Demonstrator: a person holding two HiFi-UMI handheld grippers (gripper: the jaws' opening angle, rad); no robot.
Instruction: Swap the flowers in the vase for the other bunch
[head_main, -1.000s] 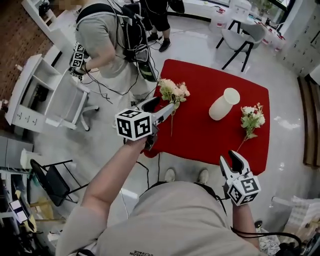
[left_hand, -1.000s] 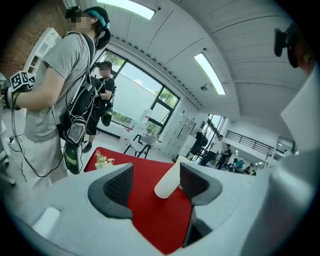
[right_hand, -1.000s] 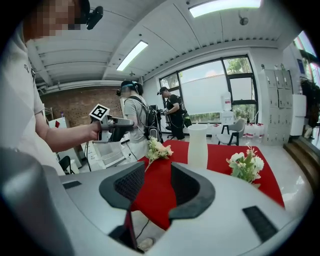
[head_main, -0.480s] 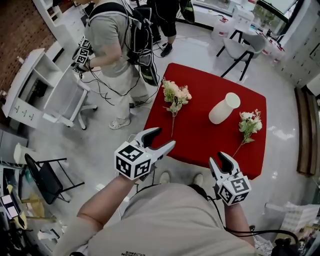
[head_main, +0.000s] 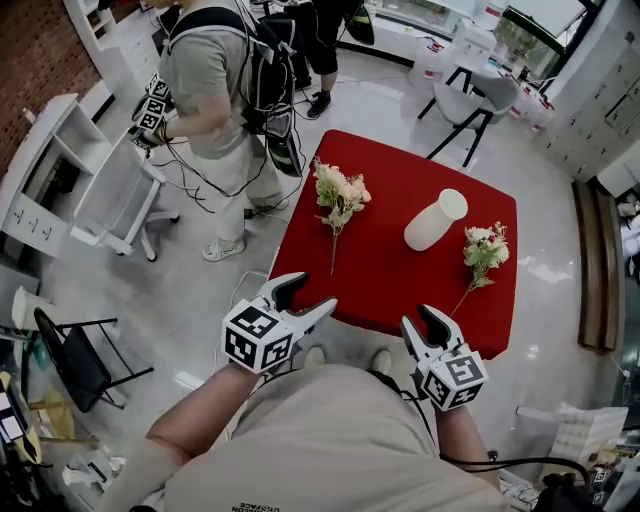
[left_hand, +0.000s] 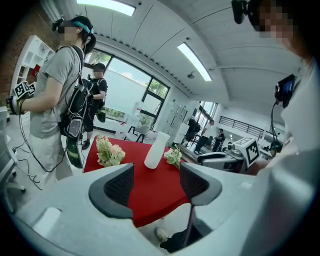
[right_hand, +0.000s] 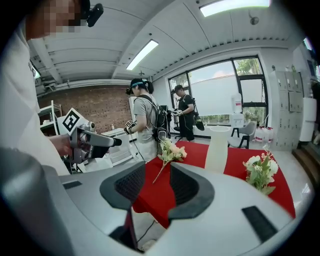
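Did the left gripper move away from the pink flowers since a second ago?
Yes. The left gripper has pulled back from the pink flowers toward the person, to the near edge of the red table.

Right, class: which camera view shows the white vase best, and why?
The head view: it looks down on the white vase, showing its whole body and empty open mouth. Both gripper views show the vase only side-on, small and distant beyond the fingers, its inside hidden.
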